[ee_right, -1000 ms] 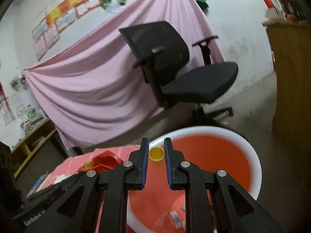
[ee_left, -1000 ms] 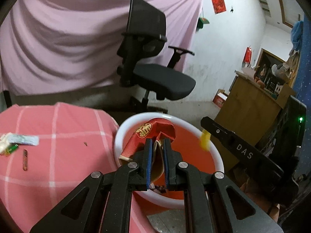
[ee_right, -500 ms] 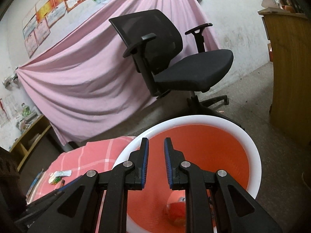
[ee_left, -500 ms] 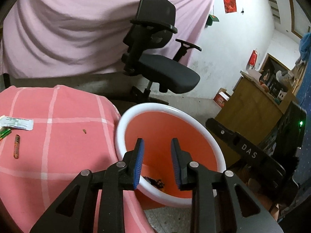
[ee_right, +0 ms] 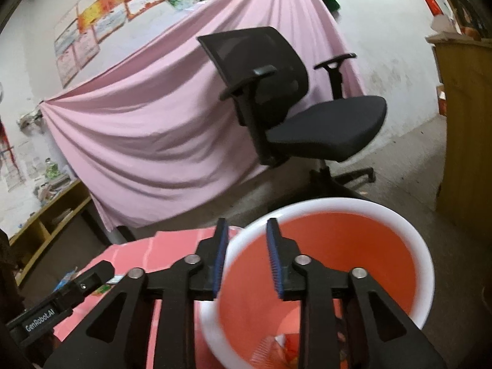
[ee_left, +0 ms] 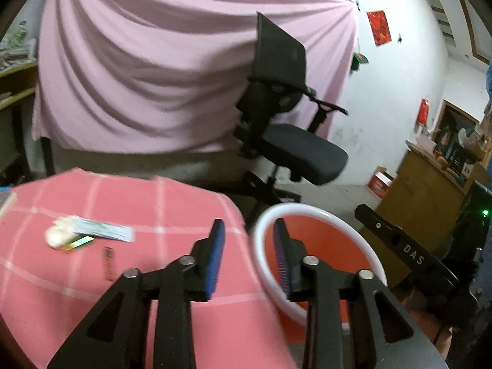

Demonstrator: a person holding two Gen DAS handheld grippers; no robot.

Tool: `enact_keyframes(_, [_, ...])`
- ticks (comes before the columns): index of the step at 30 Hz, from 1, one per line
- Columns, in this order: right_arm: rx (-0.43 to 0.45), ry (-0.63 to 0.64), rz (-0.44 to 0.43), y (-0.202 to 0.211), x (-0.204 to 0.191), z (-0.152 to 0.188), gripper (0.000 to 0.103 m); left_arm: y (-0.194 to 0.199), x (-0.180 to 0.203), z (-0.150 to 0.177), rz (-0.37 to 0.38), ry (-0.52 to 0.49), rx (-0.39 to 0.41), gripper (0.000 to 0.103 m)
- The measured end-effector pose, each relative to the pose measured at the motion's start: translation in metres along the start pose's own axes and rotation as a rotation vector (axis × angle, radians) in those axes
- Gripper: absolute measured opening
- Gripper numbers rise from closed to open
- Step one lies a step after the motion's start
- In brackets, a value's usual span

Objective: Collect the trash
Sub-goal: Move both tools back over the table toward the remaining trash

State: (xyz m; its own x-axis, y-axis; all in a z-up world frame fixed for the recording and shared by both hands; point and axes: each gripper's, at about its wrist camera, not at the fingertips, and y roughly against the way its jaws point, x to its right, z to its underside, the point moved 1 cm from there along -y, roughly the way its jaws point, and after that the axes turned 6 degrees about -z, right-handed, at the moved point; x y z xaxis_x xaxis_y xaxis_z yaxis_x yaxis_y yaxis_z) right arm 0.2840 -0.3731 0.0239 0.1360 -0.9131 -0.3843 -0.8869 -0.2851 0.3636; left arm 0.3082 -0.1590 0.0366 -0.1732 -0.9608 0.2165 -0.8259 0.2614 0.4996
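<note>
Left wrist view: left gripper [ee_left: 247,240] jaws opening, nothing between the pads, over the edge of one pink checked tablecloth [ee_left: 129,276]. One red bin [ee_left: 319,246] with a white rim stands just right of the table. Trash on the cloth, well left of the gripper: one white wrapper [ee_left: 104,230], one crumpled white wad [ee_left: 58,233], one green packet [ee_left: 78,243], one small red stick [ee_left: 108,261]. One black office chair [ee_left: 286,132].

Right wrist view: right gripper [ee_right: 246,253] jaws opening, empty, above the bin [ee_right: 363,212]. Red scraps [ee_right: 286,347] at the bin bottom, count unclear. Left gripper body [ee_right: 61,304] at lower left.
</note>
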Motion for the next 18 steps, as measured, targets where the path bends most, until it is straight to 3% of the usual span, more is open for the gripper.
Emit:
enact_keyframes(10, [0.078, 0.132, -0.11, -0.011, -0.079, 0.005, 0.029, 0.058, -0.06, -0.007, -0.175, 0.0, 0.161, 0.033])
enact_keyframes(13, [0.134, 0.179, -0.147, -0.009, -0.103, 0.01, 0.044, 0.071, -0.081, -0.005, -0.217, 0.002, 0.199, 0.036])
enact_keyframes(16, [0.166, 0.23, -0.175, -0.009, -0.124, 0.016, 0.045, 0.083, -0.102, 0.001, -0.25, 0.023, 0.238, 0.048])
enact_keyframes(18, [0.175, 0.263, -0.19, -0.012, -0.137, 0.021, 0.05, 0.09, -0.116, 0.004, -0.273, 0.036, 0.263, 0.049])
